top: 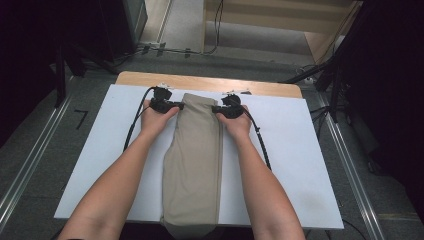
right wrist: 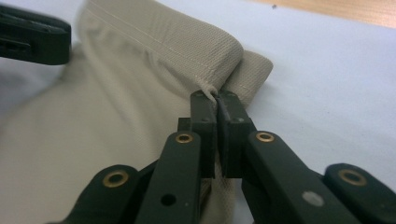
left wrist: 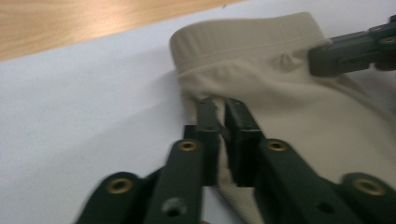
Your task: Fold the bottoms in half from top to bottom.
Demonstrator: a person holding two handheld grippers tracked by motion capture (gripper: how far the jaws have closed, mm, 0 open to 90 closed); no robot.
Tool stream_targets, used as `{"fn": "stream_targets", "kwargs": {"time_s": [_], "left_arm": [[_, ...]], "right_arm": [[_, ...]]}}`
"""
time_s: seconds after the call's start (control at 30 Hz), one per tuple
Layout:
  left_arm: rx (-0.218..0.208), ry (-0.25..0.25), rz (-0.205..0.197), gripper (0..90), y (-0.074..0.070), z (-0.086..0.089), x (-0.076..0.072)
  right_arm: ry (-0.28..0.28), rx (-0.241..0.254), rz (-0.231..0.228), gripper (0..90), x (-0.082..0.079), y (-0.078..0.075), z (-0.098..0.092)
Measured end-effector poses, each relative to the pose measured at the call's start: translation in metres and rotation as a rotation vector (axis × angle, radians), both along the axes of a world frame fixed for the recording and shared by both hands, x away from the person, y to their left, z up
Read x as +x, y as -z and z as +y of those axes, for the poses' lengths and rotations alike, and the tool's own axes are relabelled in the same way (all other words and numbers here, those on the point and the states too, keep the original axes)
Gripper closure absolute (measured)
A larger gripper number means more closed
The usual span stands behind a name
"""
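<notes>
One folded beige garment (top: 194, 160), two clamped hand-held grippers (top: 172, 105)

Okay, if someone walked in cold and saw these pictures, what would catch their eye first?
A long folded beige fabric garment lies lengthwise down the middle of the white board. At its far end, the black left gripper and black right gripper are each shut on an edge just below the ribbed waistband.

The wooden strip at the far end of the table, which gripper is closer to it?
Left, slightly. The left gripper pinches the beige cloth just nearer the wooden strip; the right gripper sits a touch farther back.
</notes>
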State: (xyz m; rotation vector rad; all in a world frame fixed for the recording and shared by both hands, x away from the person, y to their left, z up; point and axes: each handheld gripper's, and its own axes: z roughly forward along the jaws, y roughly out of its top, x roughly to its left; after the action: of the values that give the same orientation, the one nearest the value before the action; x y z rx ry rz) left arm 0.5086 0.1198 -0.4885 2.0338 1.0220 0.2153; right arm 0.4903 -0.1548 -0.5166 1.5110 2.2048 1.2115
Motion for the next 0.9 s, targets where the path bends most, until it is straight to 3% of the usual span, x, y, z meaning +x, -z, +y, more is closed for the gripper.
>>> {"fn": "stream_targets", "kwargs": {"time_s": [0.07,0.2,0.33,0.43,0.5,0.57,0.63,0.67,0.77,0.9], "left_arm": [[-0.017,0.019,-0.01,89.8,-0.005,0.004,-0.005],[-0.052,0.046,-0.049,90.0,-0.015,0.009,-0.016],[-0.092,0.084,-0.092,90.0,-0.027,0.012,-0.031],[-0.093,0.109,-0.12,90.0,-0.033,0.013,-0.043],[-0.08,0.103,-0.118,90.0,-0.035,0.013,-0.048],[-0.094,0.072,-0.065,89.6,-0.031,0.012,-0.046],[-0.111,0.044,-0.034,71.9,-0.025,0.01,-0.041],[-0.098,0.034,-0.036,64.1,-0.022,0.008,-0.038],[-0.076,0.007,-0.014,53.1,-0.011,-0.001,-0.025],[0.01,-0.005,-0.003,46.3,0.001,-0.021,-0.005]], "right_arm": [[-0.028,0.034,-0.035,86.0,-0.006,-0.004,-0.001],[-0.1,0.026,-0.135,86.3,-0.023,-0.015,0.0],[-0.1,0.048,-0.184,86.4,-0.041,-0.024,-0.007],[-0.106,0.052,-0.216,86.5,-0.054,-0.03,-0.012],[-0.116,0.052,-0.224,86.5,-0.062,-0.033,-0.014],[-0.117,0.026,-0.218,86.5,-0.065,-0.034,-0.014],[-0.096,0.017,-0.197,86.5,-0.065,-0.033,-0.016],[-0.081,0.02,-0.187,86.5,-0.063,-0.032,-0.017],[-0.052,0.042,-0.17,86.5,-0.058,-0.027,-0.021],[-0.034,0.039,-0.154,86.5,-0.051,-0.018,-0.024]]}}
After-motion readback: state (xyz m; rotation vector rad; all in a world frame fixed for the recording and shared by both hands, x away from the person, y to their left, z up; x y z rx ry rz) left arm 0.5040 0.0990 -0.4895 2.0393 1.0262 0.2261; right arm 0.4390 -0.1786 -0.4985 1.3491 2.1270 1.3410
